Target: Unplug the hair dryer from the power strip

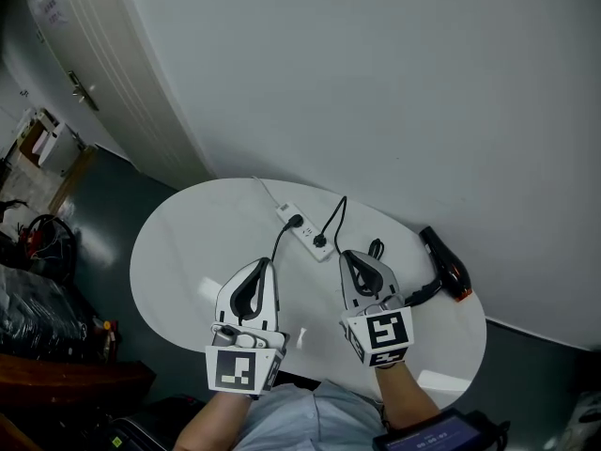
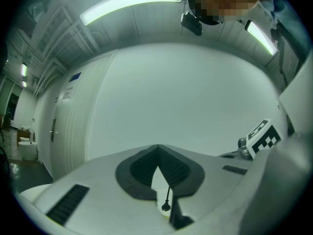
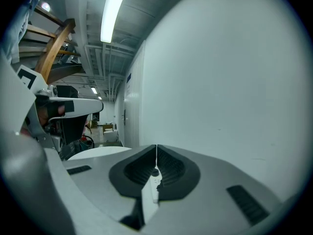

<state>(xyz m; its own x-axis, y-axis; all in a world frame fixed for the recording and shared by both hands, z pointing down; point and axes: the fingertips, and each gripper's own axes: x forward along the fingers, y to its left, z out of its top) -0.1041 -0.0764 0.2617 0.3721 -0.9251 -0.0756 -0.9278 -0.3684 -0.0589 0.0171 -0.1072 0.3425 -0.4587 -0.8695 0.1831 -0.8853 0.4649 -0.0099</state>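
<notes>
The long white plastic power strip (image 1: pixel 305 230) lies toward the back of the round white counter (image 1: pixel 178 252), near the wall. The black hair dryer (image 1: pixel 446 264) lies at the counter's right edge, well apart from the strip. In front of the strip hover the left gripper (image 1: pixel 269 262) and the right gripper (image 1: pixel 345 255), side by side.

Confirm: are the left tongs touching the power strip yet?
Apart. Head view shows bare table between the left tongs and the power strip.
</notes>
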